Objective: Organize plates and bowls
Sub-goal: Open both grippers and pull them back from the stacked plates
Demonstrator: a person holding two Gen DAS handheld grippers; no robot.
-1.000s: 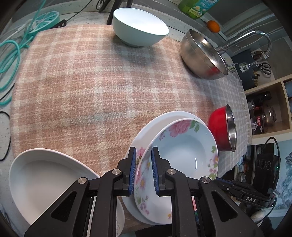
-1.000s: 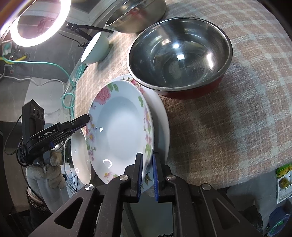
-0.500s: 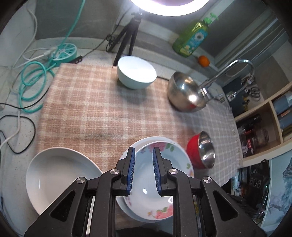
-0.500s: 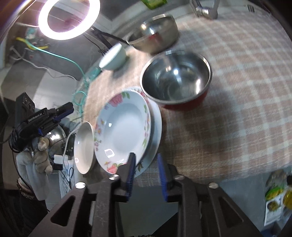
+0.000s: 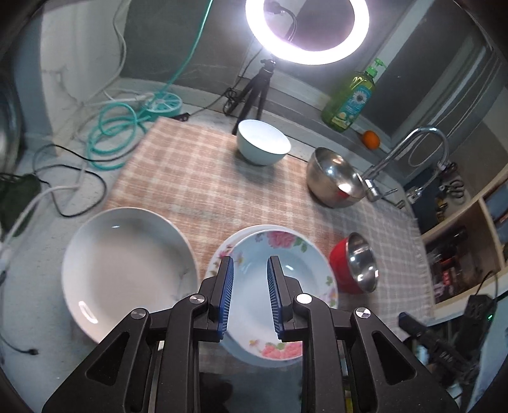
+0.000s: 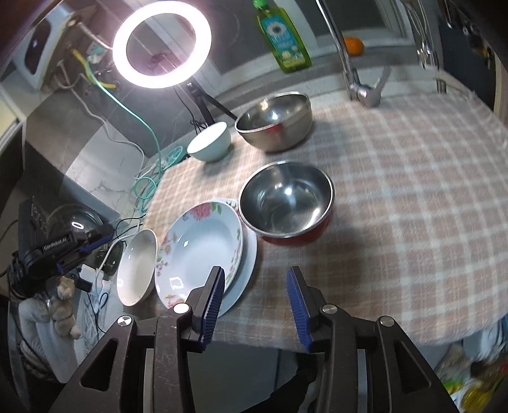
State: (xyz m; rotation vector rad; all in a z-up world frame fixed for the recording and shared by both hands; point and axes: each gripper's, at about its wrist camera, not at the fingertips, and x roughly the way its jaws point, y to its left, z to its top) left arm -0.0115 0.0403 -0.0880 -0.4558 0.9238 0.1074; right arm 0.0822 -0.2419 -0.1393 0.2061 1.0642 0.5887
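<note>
A second ago both grippers pinched the near rim of the floral plate; now both are lifted clear of it and tilted downward, and more of the counter shows. The left gripper (image 5: 249, 297) has its jaws opening, a narrow gap with nothing between the blue pads, and hangs above the floral plate (image 5: 285, 273). The right gripper (image 6: 258, 305) has its jaws opening wider, also empty, over the near edge of the checked cloth (image 6: 397, 222).

Counted: three plates and three bowls. The floral plate lies on a plain white plate (image 6: 249, 263) at the near edge of the cloth. A white deep plate (image 5: 127, 267) sits just beside them at the cloth's near left corner, partly off the cloth on the counter (image 5: 41, 286). A red bowl with a steel inside (image 6: 285, 203) stands touching or almost touching the stacked plates on their right. Toward the far edge stand a pale blue bowl (image 5: 263, 146) and a larger steel bowl (image 5: 333, 178), near each other but apart.

In the right wrist view a gloved hand (image 6: 63, 305) holds the left gripper out beyond the cloth's left edge. Farther back, one ring light (image 5: 306, 28), one green soap bottle (image 5: 350, 98), one orange (image 5: 370, 139) and a tap (image 5: 409, 149).
</note>
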